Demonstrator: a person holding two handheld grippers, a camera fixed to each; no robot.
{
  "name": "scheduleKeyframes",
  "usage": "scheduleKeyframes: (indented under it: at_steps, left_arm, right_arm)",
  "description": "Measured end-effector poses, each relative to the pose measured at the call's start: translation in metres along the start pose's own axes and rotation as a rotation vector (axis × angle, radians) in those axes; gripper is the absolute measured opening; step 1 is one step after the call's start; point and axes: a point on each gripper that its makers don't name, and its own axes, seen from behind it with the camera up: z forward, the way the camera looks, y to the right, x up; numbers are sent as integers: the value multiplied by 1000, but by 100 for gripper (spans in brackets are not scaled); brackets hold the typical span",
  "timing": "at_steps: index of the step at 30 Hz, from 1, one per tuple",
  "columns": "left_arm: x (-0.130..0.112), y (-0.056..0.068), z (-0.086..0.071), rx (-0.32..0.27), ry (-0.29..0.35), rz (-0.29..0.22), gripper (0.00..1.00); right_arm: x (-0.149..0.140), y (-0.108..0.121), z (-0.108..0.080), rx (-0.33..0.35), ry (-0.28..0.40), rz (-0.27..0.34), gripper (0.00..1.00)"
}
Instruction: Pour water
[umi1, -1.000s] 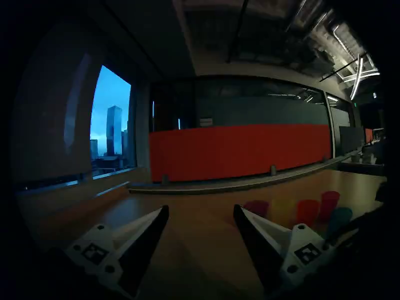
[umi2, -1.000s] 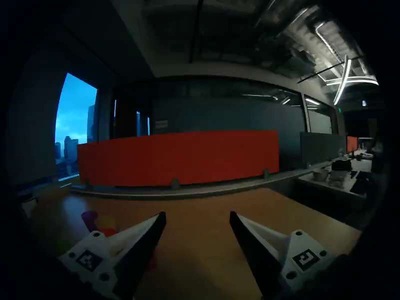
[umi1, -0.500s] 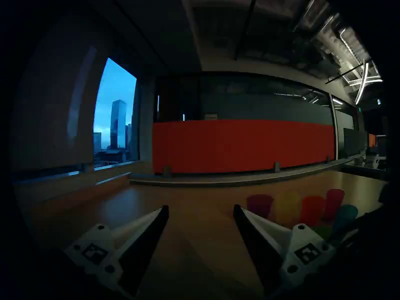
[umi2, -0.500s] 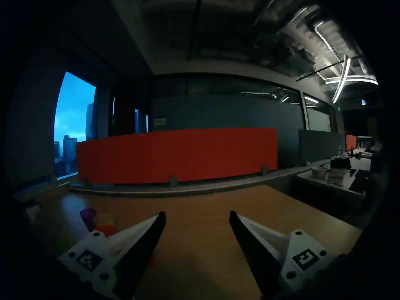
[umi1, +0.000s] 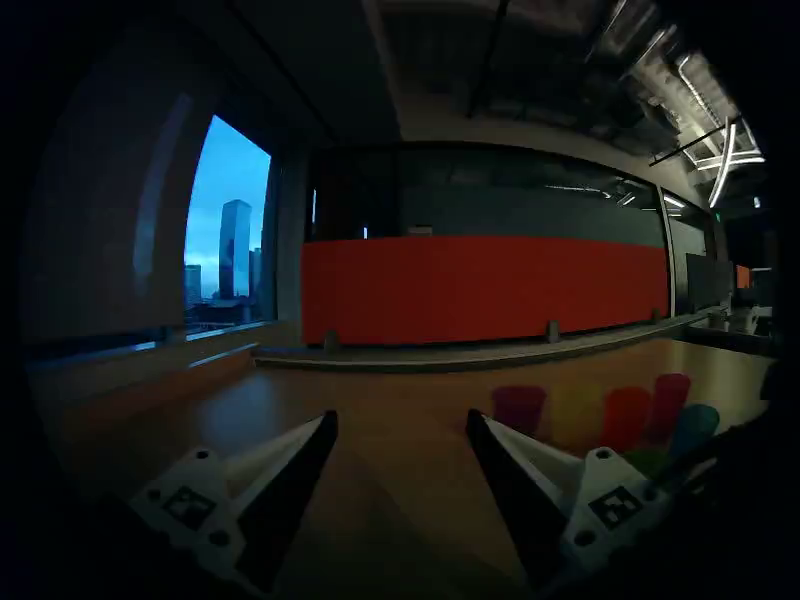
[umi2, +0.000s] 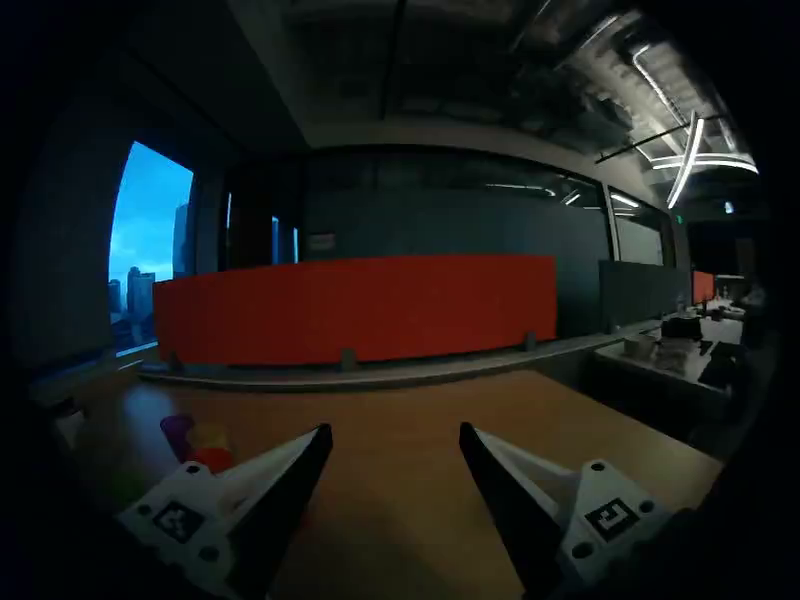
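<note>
The wooden table runs back to a red divider at its far edge. On its right part 5 cups stand clustered: purple, yellow, red, pink, teal.

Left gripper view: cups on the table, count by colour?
purple cup: 1
yellow cup: 1
orange-red cup: 1
pink-red cup: 1
teal cup: 1
green cup, mostly hidden behind the others: 1
Total: 6 cups

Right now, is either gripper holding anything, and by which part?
Nothing held. The left gripper and right gripper are both open and empty; the coloured cups stand beyond on the table.
</note>
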Motion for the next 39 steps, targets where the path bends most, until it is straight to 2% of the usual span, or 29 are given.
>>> scheduleKeyframes:
  at_steps: [9, 39]
  left_arm:
    - [-4, 1, 2, -7, -4, -16, 95]
    - [-6, 2, 3, -17, -4, -15, 95]
  right_arm:
    - [-1, 4, -1, -9, -2, 2, 99]
    - [1, 20, -6, -17, 14, 5, 99]
